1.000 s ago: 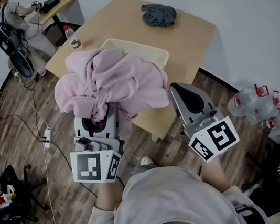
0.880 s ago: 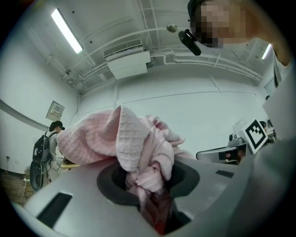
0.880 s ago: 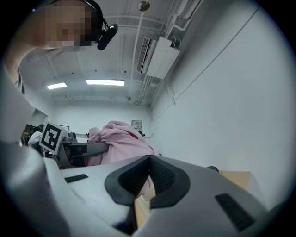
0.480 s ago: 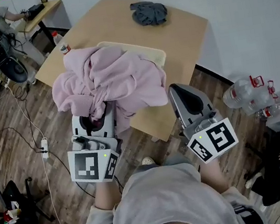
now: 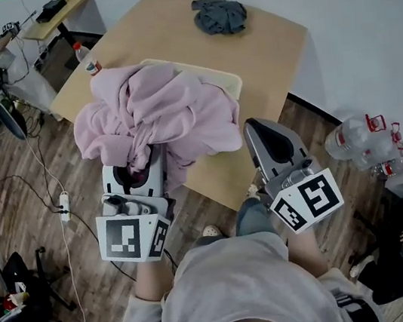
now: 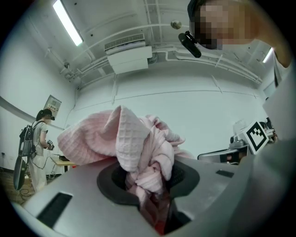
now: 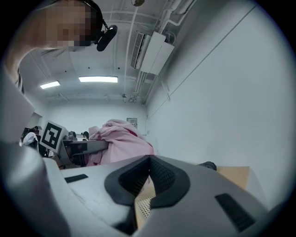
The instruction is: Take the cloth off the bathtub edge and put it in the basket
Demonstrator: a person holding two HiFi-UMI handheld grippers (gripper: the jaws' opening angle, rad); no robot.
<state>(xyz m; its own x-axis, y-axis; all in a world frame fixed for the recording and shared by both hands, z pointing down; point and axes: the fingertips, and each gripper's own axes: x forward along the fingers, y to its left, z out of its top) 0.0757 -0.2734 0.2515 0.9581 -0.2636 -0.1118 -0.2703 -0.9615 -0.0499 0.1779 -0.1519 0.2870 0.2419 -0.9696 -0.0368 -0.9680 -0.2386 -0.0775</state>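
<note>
Near side, left gripper (image 5: 143,175) clamped on the pink cloth (image 5: 159,114), right gripper (image 5: 259,133) with fingers together and empty, the bundle heaped over the basket (image 5: 215,75) on the table (image 5: 263,47) beyond: looks like the drop-off, next lower it and release.

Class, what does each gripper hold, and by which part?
The left gripper holds the cloth by a bunched fold at its near side; the right gripper, jaws together, holds nothing.
</note>
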